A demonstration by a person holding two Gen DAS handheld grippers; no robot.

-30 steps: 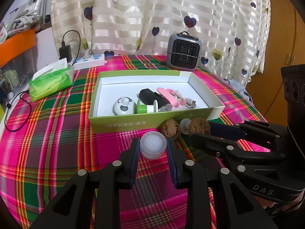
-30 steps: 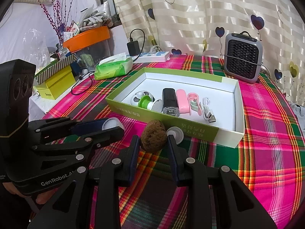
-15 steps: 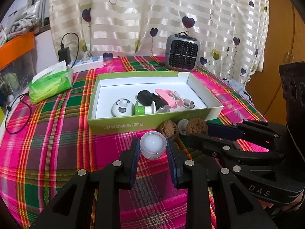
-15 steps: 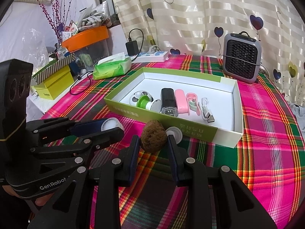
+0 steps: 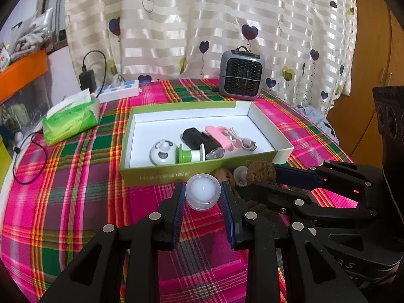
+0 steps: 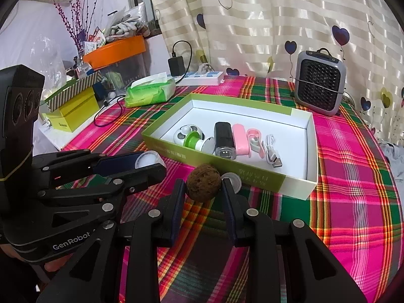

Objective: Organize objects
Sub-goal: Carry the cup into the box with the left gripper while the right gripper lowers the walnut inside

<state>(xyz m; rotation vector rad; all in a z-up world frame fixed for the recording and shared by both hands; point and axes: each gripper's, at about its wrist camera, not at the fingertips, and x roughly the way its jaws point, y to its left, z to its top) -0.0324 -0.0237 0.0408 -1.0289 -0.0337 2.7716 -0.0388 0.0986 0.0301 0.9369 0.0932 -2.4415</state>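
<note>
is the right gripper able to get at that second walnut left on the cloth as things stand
Probably not yet. The right gripper is already shut on a walnut, so its jaws are full. The second walnut lies by the green box's front wall, just beyond the left gripper and its white round cap.

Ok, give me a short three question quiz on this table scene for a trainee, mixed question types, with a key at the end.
1. True or false: the left tongs are shut on a walnut.
2. What do the right tongs grip? A) USB cable B) walnut C) tissue pack
3. Fill in: the black flashlight lies inside the green ____.

Key:
1. False; they hold a round white-capped jar.
2. B
3. box
</note>
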